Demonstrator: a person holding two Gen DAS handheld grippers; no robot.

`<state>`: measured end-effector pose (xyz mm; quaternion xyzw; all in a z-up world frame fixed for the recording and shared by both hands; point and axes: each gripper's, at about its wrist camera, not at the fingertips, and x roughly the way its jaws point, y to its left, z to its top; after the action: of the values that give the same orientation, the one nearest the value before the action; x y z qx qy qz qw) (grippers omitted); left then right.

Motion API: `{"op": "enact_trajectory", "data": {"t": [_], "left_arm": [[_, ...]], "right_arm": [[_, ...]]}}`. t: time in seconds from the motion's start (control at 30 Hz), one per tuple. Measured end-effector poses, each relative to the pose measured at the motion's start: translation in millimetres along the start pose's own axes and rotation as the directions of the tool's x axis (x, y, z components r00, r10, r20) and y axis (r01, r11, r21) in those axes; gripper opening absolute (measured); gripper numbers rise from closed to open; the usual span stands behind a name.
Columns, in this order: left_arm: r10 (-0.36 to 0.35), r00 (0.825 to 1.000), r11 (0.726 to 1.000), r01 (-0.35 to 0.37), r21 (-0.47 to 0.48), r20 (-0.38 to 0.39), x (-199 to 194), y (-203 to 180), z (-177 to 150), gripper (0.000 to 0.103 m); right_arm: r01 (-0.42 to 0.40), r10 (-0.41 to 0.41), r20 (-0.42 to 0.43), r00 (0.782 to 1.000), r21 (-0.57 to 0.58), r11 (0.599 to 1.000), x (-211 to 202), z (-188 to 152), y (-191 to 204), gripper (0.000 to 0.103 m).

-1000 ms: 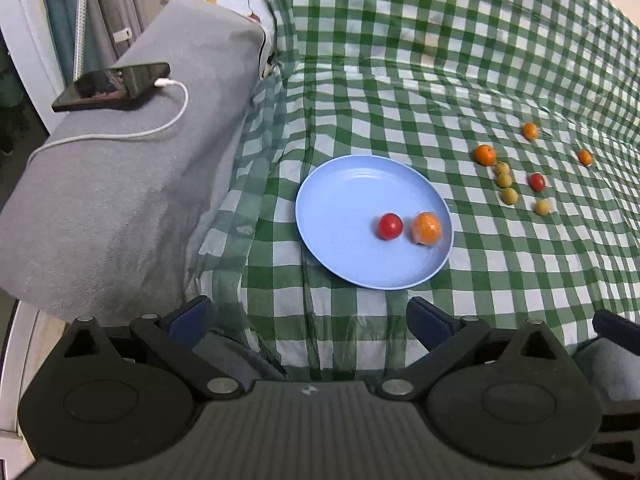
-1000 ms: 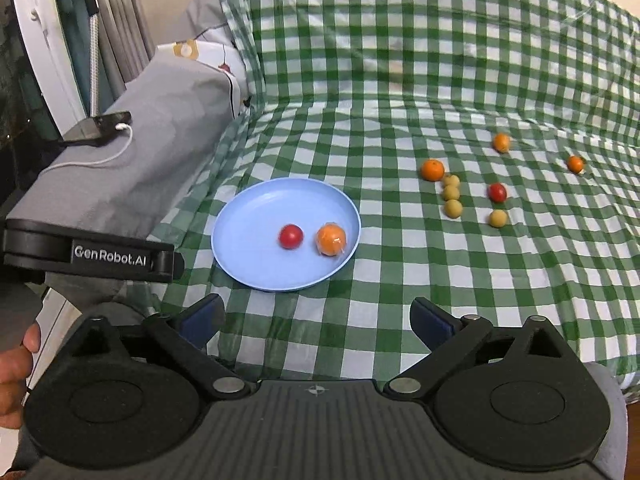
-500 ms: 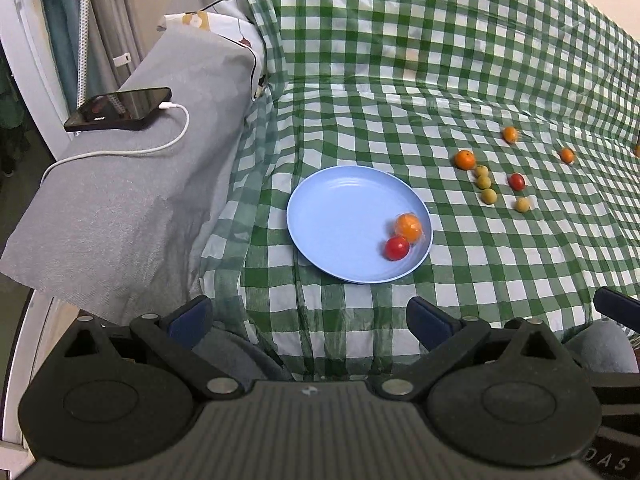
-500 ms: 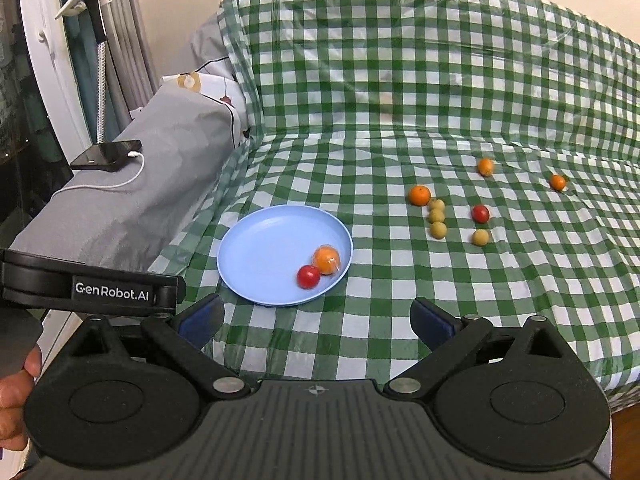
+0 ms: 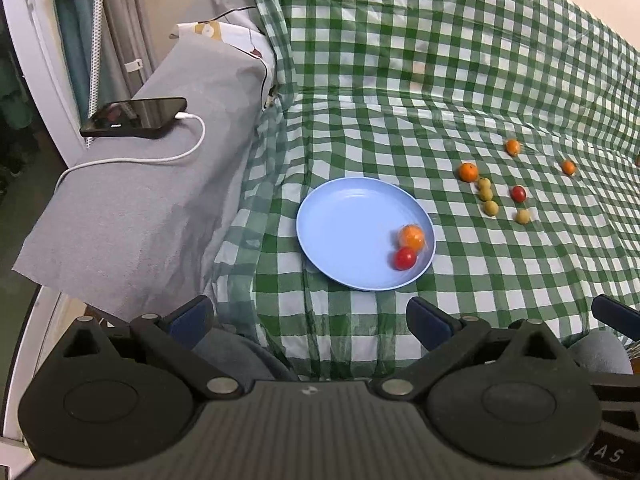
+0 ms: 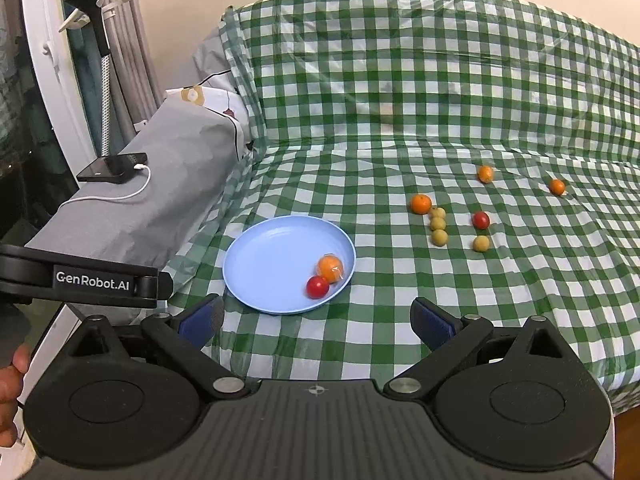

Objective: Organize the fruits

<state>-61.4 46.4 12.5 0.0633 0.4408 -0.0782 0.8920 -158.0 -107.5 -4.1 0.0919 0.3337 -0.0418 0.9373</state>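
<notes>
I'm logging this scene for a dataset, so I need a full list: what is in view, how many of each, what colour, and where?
Plate: 1, light blue, on the checked cloth.
Wrapped orange fruit: 1, on the plate.
Red tomato: 1, on the plate, touching the wrapped fruit.
Orange fruits: 3, loose on the cloth.
Yellow-green fruits: 4, on the cloth.
Second red tomato: 1, on the cloth.
Checked cloth: 1, green and white.
Phone: 1, black, on the grey armrest, white cable attached.
Left gripper: open, empty.
Right gripper: open, empty.
</notes>
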Motion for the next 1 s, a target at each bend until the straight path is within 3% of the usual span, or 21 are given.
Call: {"op": "enact_trajectory", "data": {"t": [1.0], "left_arm": [[0.005, 0.999, 1.0, -0.005, 0.014, -0.049, 31, -10, 14, 0.103]], "right_arm": [[-0.003, 0.004, -0.035, 0.999, 0.034, 0.999, 23, 0, -16, 0.099]]}}
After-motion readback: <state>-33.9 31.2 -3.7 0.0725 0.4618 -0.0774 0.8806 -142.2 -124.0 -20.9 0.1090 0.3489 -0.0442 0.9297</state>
